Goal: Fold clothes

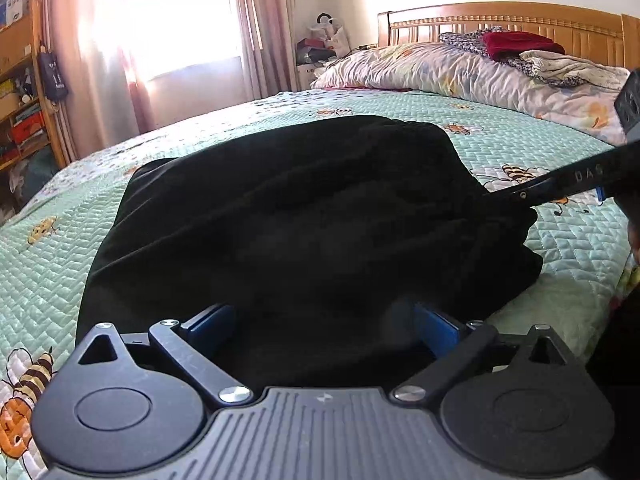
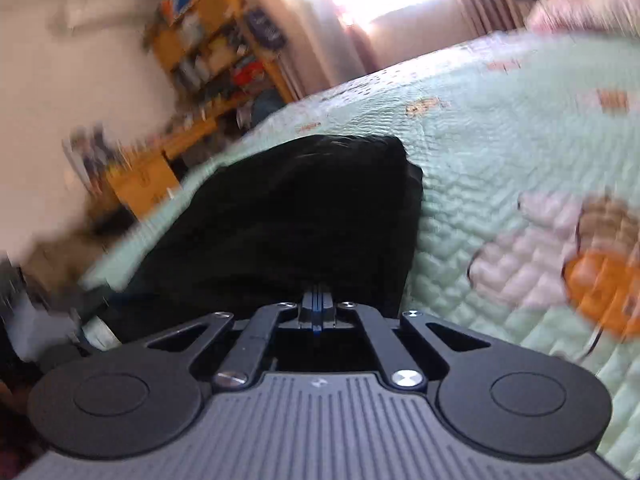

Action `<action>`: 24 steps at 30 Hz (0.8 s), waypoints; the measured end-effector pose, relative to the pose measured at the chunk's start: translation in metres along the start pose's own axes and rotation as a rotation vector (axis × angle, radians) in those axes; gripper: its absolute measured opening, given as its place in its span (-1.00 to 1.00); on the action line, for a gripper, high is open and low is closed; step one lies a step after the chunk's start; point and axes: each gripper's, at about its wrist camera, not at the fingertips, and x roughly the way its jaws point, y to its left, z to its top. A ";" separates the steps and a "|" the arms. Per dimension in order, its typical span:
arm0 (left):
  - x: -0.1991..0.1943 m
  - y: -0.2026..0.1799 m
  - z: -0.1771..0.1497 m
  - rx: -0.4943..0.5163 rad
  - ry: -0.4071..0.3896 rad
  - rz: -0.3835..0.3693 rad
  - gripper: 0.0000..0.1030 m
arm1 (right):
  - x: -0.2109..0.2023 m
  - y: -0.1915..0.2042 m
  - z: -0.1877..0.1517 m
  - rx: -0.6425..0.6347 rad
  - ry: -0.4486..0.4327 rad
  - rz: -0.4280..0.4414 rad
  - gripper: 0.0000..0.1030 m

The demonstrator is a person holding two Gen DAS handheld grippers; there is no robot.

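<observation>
A: Left wrist view: our left claw (image 1: 320, 320) gapes wide at lower centre, black garment (image 1: 304, 216) bunched mid-frame on the bed (image 1: 60, 256).

B: Our right claw (image 2: 317, 312) looks pressed together, seemingly pinching its edge. Folding seems partly done; squaring remains.

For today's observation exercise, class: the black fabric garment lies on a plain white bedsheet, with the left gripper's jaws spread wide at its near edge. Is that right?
One detail is wrong. The black fabric garment lies on a mint-green quilted bedspread printed with bees, not a plain white sheet; the left wrist view shows it. The left gripper's jaws are indeed spread wide at its near edge.
</observation>
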 end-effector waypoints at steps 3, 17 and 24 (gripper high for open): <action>-0.001 0.002 0.000 -0.003 0.003 -0.004 0.91 | -0.009 0.017 0.016 0.035 -0.033 0.002 -0.75; -0.002 0.001 -0.001 0.002 0.026 0.006 0.98 | -0.019 0.024 -0.004 -0.060 -0.072 0.021 -0.38; -0.013 0.002 0.002 -0.027 0.016 0.008 0.95 | -0.005 0.000 -0.023 -0.053 -0.053 0.009 -0.23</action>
